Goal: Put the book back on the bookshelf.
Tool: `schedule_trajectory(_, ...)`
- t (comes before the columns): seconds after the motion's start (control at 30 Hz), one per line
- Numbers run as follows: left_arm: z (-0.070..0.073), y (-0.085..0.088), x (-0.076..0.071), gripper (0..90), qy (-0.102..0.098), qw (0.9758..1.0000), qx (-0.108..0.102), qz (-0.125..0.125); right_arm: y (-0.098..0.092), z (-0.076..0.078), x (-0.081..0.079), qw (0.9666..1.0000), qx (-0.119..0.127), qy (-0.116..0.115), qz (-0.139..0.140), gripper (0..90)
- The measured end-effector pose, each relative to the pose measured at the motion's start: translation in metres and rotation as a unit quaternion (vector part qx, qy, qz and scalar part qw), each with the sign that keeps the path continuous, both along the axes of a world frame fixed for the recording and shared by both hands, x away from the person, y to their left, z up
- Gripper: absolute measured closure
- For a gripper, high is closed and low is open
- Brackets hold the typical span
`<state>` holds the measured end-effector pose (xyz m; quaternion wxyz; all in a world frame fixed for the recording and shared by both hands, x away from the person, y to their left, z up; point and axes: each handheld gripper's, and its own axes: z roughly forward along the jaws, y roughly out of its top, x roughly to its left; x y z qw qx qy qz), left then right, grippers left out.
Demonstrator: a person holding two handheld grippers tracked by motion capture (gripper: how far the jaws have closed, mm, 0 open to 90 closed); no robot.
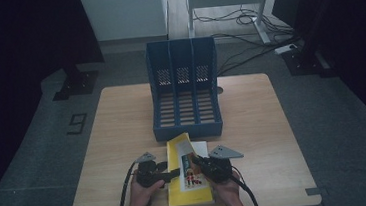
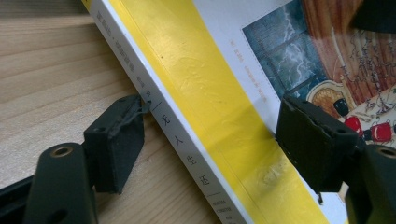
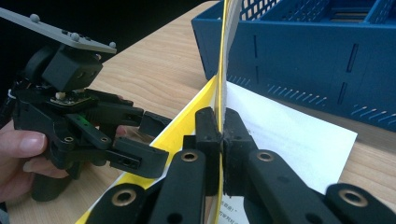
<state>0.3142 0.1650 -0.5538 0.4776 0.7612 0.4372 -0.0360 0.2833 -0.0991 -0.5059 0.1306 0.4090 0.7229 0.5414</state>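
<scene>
Yellow paperback book (image 1: 188, 175) is seen lying at the near edge of the pale wooden table (image 1: 118, 133), just before the blue plastic three-slot file rack (image 1: 184, 90), whose slots stand empty, with bare tabletop on either side. Its lifted front cover is clamped between the shut jaws of the right gripper (image 3: 221, 140), while the left gripper (image 2: 210, 135) is held with jaws apart across the spine, not pressing it.
</scene>
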Motion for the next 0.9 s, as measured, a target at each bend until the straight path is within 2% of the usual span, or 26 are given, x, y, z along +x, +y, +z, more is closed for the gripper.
schedule_trajectory(0.37,-0.001,0.0003,0.0016,21.2,0.011,0.9998,-0.018,-0.004,0.0008,0.0054,-0.0037,0.9999,-0.001,-0.016,0.006,86.9)
schedule_trajectory(0.53,-0.0017,-0.0024,0.001,21.2,0.015,0.9994,-0.027,-0.015,0.0019,0.0064,-0.0045,0.9998,0.001,-0.017,0.01,86.9)
schedule_trajectory(0.73,-0.0017,-0.0043,-0.0002,21.2,0.013,0.9995,-0.026,-0.015,0.0018,0.006,-0.0047,0.9998,0.0,-0.019,0.01,86.8)
schedule_trajectory(0.9,-0.0013,-0.0059,-0.0022,25.1,0.004,0.9999,-0.014,-0.007,-0.0016,0.0014,-0.0007,0.9999,-0.006,-0.01,0.006,86.1)
